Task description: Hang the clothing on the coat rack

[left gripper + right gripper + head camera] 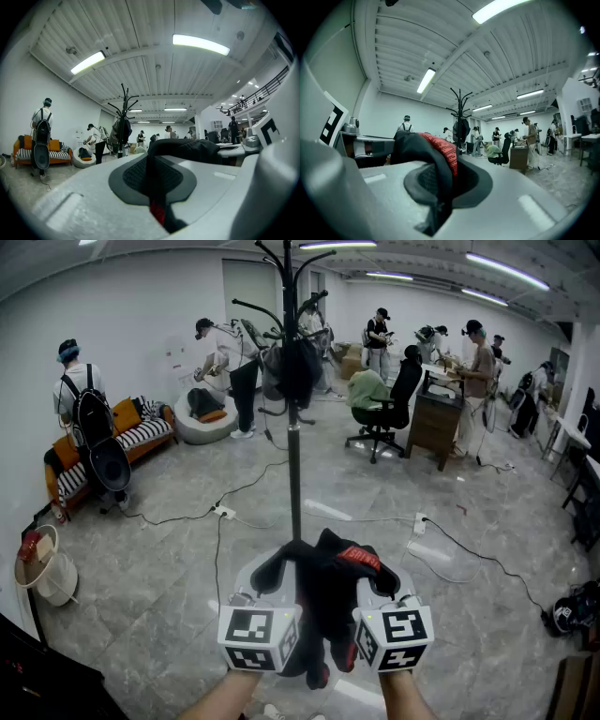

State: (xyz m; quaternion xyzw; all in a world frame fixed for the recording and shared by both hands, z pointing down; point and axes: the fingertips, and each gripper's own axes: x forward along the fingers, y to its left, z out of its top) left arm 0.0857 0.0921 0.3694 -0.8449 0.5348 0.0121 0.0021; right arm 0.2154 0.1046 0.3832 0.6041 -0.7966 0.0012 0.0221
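Head view — L gripper [269, 594], R gripper [378, 594] jaws clamp garment [325, 610] — coat rack [294, 451] ahead.

the black clothing [323, 610], with a red patch, hangs bunched up near, pinched on each side by the left gripper [274, 577] and right gripper [377, 582]. the black coat rack [294, 465] stands upright beyond it, dark garments [292, 371] on its hooks.

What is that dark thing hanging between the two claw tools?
A black garment with red trim. The left gripper and right gripper each pinch one side of it, as the head view shows best.
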